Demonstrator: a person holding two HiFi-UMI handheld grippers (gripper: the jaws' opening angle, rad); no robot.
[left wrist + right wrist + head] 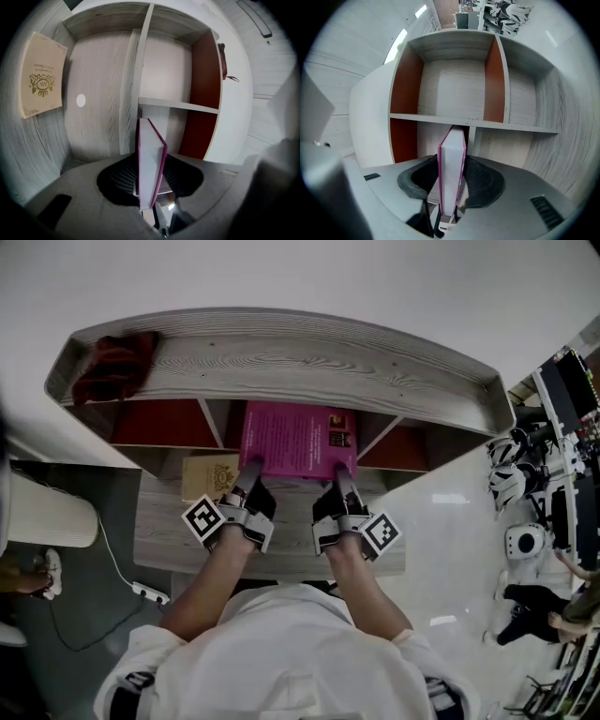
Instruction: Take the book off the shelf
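Observation:
A magenta book (298, 439) lies flat in front of the wooden shelf unit (309, 362), its near edge gripped at both corners. My left gripper (251, 472) is shut on the book's left corner and my right gripper (345, 476) on its right corner. In the left gripper view the book (151, 159) stands edge-on between the jaws of the left gripper (151, 187), both pads against its covers. The right gripper view shows the book (452, 164) clamped the same way in the right gripper (451, 190), with the shelf's red-sided compartments (454, 89) behind it.
A tan book (208, 476) lies on the grey wooden surface (159, 531) left of my left gripper; it also shows as the tan book (42, 75). A dark red cloth (114, 367) sits on the shelf top's left end. A power strip (150, 593) lies on the floor; equipment (544, 474) crowds the right.

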